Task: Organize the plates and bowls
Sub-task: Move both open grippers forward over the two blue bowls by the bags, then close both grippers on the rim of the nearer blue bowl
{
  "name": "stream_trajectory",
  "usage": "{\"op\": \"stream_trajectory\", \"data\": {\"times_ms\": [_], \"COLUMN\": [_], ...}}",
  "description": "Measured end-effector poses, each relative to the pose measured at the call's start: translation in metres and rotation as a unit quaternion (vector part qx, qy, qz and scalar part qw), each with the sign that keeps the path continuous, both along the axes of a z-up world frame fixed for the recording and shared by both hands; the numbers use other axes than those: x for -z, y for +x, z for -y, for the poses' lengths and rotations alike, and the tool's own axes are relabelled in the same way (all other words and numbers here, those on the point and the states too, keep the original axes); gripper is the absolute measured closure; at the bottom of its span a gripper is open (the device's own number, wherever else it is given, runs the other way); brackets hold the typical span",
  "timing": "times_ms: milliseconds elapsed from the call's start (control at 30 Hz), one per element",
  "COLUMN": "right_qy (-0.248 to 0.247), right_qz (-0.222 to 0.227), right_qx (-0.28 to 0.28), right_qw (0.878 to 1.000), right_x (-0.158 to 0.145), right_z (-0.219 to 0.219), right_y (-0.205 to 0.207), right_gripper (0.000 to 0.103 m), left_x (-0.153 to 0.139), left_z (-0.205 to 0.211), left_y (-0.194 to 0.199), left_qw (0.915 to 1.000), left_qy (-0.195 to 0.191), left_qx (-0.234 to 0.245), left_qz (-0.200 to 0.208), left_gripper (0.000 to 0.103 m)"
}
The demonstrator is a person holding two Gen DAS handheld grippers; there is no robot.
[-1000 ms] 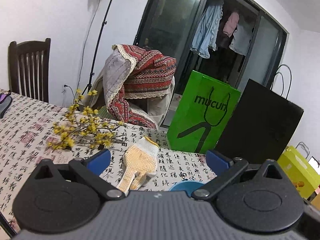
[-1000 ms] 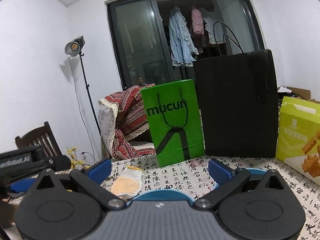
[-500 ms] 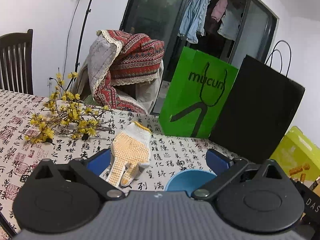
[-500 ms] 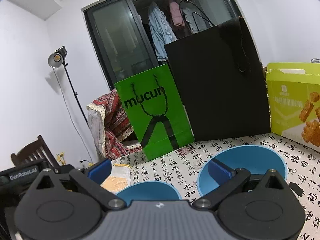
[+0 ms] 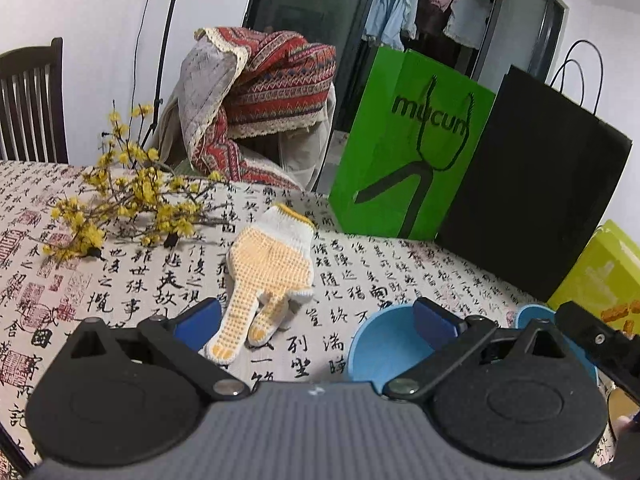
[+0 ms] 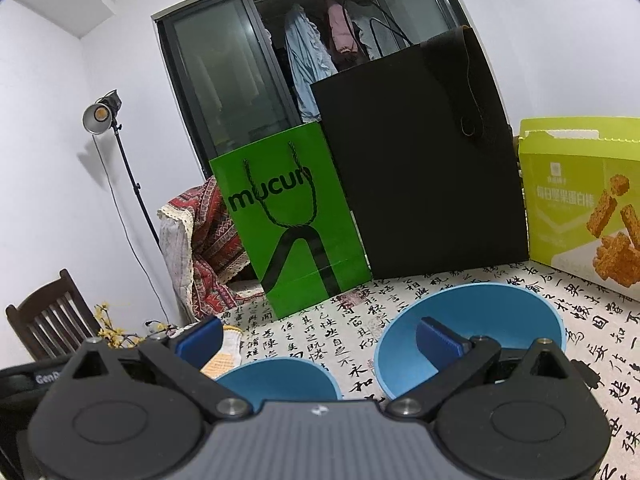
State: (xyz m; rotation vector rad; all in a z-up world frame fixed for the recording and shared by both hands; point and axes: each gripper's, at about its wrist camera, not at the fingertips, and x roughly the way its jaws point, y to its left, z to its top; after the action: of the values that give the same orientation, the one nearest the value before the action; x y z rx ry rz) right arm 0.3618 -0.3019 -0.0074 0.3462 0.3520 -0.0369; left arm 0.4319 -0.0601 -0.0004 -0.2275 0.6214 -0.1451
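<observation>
On the left wrist view we see our left gripper (image 5: 316, 320) spread wide with nothing between its blue pads, hovering over the table (image 5: 120, 276) with its calligraphy-print cloth. Between the fingers lies a dotted work glove (image 5: 268, 268), flat on the cloth. The small blue bowl (image 5: 384, 352) sits just behind the right-hand finger, which partly hides it. A sliver of the large blue bowl (image 5: 534, 312) shows further right, partly behind black gear. Yellow flower twigs (image 5: 124, 196) lie at left, well apart from the bowls. The green bag (image 5: 408, 160) and black bag (image 5: 536, 208) stand at the back edge, with a yellow-green box (image 5: 600, 276) to their right.

From the right wrist view, our right gripper (image 6: 320, 338) is also spread wide and empty. Its right-hand finger sits in front of the large blue bowl (image 6: 480, 312); we cannot tell if it touches the rim. The small blue bowl (image 6: 280, 378) is low centre, near the large one but apart. Both bowls stand upright on the table (image 6: 592, 328). The green bag (image 6: 292, 220), black bag (image 6: 420, 160) and the snack box (image 6: 580, 200) stand behind them. The glove (image 6: 224, 356) peeks out by the left-hand finger.
</observation>
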Motion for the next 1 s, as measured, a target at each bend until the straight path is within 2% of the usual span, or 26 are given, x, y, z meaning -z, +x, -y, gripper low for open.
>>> {"op": "stream_trajectory", "data": {"times_ms": [333, 433, 600, 733, 800, 1000], "right_qy": [0.004, 0.006, 0.005, 0.004, 0.001, -0.014], "right_qz": [-0.003, -0.005, -0.007, -0.025, -0.04, -0.075], "right_qx": [-0.01, -0.017, -0.037, -0.052, -0.056, -0.055], "right_qw": [1.0, 1.0, 0.999, 0.998, 0.998, 0.996], "right_x": [0.004, 0.005, 0.004, 0.006, 0.007, 0.012], "right_z": [0.002, 0.001, -0.002, -0.005, -0.007, -0.013], "right_y": [0.003, 0.004, 0.004, 0.008, 0.011, 0.017], "right_gripper": [0.008, 0.016, 0.037, 0.048, 0.058, 0.065], "left_x": [0.007, 0.008, 0.008, 0.01, 0.012, 0.018], "left_z": [0.0, 0.0, 0.002, 0.004, 0.004, 0.006], "left_y": [0.006, 0.006, 0.006, 0.006, 0.008, 0.011], "left_qw": [0.9999, 0.9999, 0.9999, 0.9998, 0.9996, 0.9987], "left_qy": [-0.001, 0.0, 0.005, 0.006, 0.008, 0.005], "left_qx": [-0.001, -0.001, 0.0, 0.003, 0.008, 0.02], "left_qz": [-0.016, -0.017, -0.015, -0.019, -0.025, -0.047], "left_gripper": [0.0, 0.0, 0.0, 0.0, 0.0, 0.004]}}
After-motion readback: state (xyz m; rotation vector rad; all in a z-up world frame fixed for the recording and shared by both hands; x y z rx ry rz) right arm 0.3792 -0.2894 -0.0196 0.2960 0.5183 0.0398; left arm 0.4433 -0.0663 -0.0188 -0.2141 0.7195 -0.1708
